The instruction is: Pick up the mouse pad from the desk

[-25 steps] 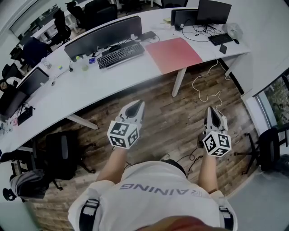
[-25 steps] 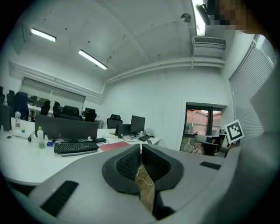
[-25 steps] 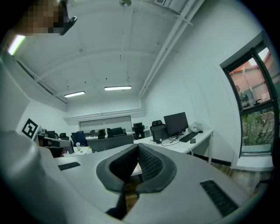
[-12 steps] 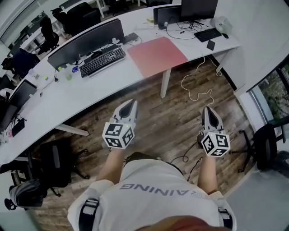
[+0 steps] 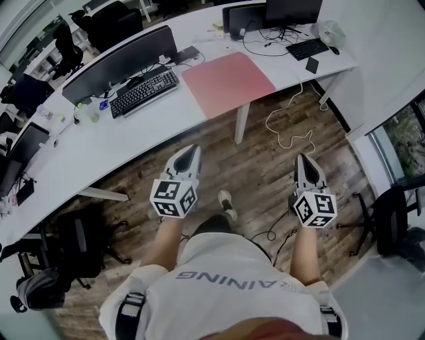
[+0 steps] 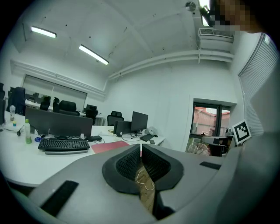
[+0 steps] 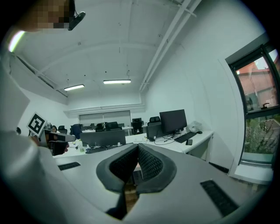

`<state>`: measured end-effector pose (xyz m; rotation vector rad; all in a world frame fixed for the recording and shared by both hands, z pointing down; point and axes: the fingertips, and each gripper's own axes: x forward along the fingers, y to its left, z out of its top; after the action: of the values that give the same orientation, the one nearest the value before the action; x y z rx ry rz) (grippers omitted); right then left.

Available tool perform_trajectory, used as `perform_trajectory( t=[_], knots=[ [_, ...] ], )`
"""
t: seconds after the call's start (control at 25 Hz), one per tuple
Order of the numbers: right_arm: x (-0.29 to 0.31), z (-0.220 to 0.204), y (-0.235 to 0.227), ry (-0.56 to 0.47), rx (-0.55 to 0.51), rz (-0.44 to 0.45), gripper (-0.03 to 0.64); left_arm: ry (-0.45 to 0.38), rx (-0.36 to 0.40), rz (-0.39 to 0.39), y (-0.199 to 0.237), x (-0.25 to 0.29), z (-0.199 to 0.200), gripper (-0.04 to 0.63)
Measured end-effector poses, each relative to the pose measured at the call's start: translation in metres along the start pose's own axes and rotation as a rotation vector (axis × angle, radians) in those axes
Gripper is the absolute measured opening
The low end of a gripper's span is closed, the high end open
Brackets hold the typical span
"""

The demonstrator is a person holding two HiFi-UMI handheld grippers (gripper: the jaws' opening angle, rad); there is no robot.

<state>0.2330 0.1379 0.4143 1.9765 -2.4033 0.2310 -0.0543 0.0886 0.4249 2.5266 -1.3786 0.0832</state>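
A large red mouse pad [image 5: 228, 80] lies flat on the long white desk [image 5: 133, 136], right of a black keyboard [image 5: 143, 92]. In the left gripper view the mouse pad [image 6: 114, 146] shows as a red strip beyond the jaws. My left gripper [image 5: 190, 153] and right gripper [image 5: 303, 161] hang over the wooden floor, well short of the desk, both pointing toward it. Both are shut with nothing between the jaws. The left gripper [image 6: 140, 151] and right gripper [image 7: 137, 152] show closed pads in their own views.
A wide black monitor [image 5: 119, 64] stands behind the keyboard. A second monitor [image 5: 288, 10], keyboard [image 5: 305, 48] and cables sit at the desk's right end. A white cable [image 5: 289, 126] trails on the floor by the desk leg [image 5: 242, 123]. Office chairs [image 5: 392, 216] stand at the right and left.
The desk and mouse pad have drawn nearer and shifted left in the head view as the person walked forward. A shoe now shows between the grippers. Both grippers stayed shut.
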Motion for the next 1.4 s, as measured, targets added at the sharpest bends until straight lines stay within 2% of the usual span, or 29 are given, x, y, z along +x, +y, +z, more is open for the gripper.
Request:
perform_trajectory(
  t=[0.32,0.68,0.96,1.2,1.4],
  knots=[
    [0.076,0.004,-0.029,0.031,-0.010,0.011,0.022,0.010,-0.016,-0.012,0.021,0.076,0.011,0.038],
    [0.199,0.022,-0.044,0.064,-0.035,0.066,0.023,0.005,-0.027,0.029,0.077,0.161,0.039,0.038],
    [0.274,0.041,-0.043,0.066,-0.061,0.112,0.022,-0.047,-0.032,0.092,0.122,0.193,0.067,0.038],
    [0.330,0.053,-0.028,0.069,-0.069,0.189,0.023,-0.061,-0.061,0.158,0.159,0.206,0.078,0.038],
    [0.379,0.056,-0.023,0.069,-0.080,0.274,0.023,-0.088,-0.072,0.251,0.182,0.214,0.083,0.038]
  ],
)
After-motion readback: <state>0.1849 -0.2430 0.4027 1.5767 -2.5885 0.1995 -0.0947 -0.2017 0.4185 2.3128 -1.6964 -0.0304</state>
